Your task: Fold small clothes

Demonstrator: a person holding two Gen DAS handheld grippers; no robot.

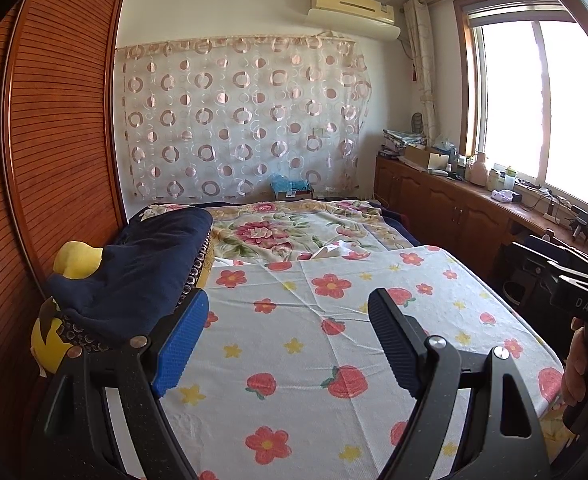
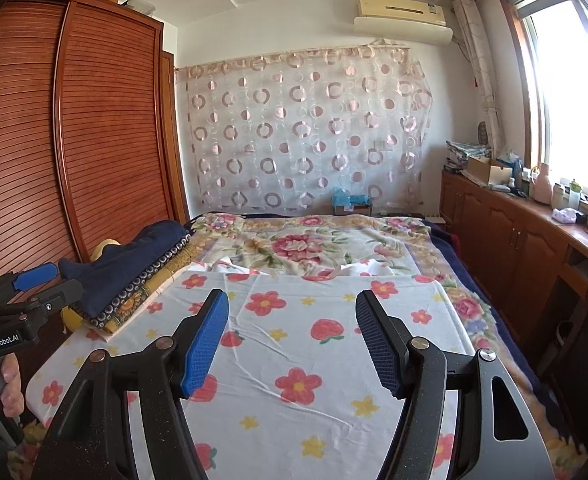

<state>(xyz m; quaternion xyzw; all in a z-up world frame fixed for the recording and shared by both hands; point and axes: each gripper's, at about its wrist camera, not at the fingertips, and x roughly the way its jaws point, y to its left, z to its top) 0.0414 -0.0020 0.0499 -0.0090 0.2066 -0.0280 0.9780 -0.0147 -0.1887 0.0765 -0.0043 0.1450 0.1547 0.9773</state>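
A stack of folded clothes, dark navy on top (image 1: 141, 268) with patterned and yellow pieces under it, lies at the left edge of the bed; it also shows in the right wrist view (image 2: 133, 264). My left gripper (image 1: 289, 312) is open and empty, just right of the stack, above the white cloth with red flowers and strawberries (image 1: 314, 340). My right gripper (image 2: 291, 312) is open and empty over the same cloth (image 2: 294, 360). The left gripper also shows at the left edge of the right wrist view (image 2: 33, 280). The right gripper's body shows at the right of the left wrist view (image 1: 566, 292).
The flowered cloth lies on a bed with a floral blanket (image 2: 314, 244). A wooden louvred wardrobe (image 2: 93, 140) stands close on the left. A low wooden cabinet (image 2: 514, 232) with bottles and boxes runs under the window on the right. A sheer curtain (image 2: 302, 132) covers the far wall.
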